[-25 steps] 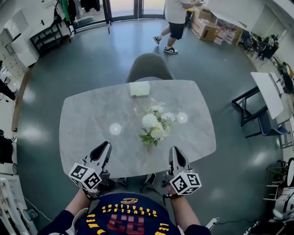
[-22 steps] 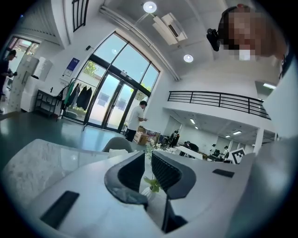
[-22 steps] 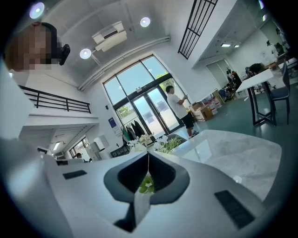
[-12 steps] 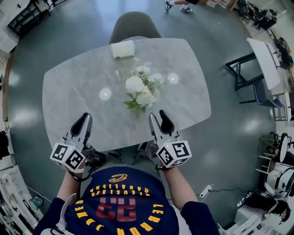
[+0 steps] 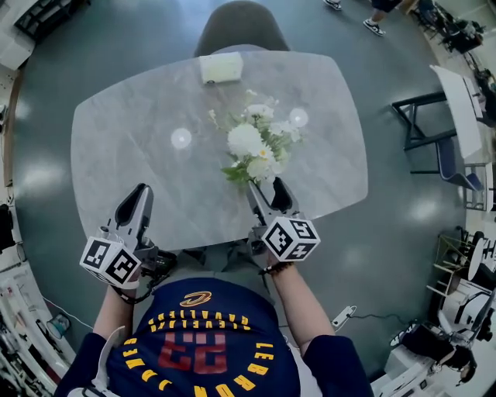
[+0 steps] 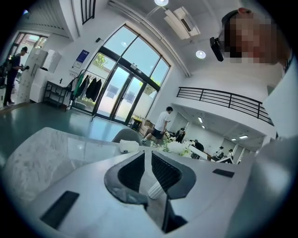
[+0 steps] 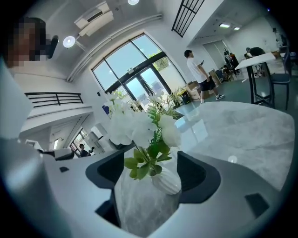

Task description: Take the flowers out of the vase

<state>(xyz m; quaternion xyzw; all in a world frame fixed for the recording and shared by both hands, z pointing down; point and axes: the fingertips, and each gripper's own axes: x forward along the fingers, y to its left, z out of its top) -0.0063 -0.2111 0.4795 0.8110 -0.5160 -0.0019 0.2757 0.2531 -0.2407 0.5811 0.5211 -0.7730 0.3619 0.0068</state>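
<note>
White flowers with green leaves (image 5: 254, 142) stand in a small white ribbed vase (image 7: 165, 179) near the middle of the grey marble table (image 5: 116, 147). In the head view the blooms hide the vase. My right gripper (image 5: 269, 192) is at the table's near edge, just in front of the bouquet. Its jaws are opening wide, one on either side of the vase, and the pads are clear of it in the right gripper view (image 7: 156, 174). The flowers (image 7: 137, 125) rise above the jaws. My left gripper (image 5: 139, 195) is shut with nothing in it, at the near left edge, apart from the flowers (image 6: 179, 147).
A white box-like object (image 5: 221, 68) lies at the table's far edge, with a grey chair (image 5: 240, 22) behind it. A dark-framed table (image 5: 446, 116) stands to the right. A person (image 6: 162, 123) walks in the background.
My right gripper has moved forward to the vase and its jaws have gone from shut to wide apart. My left gripper has shifted only slightly.
</note>
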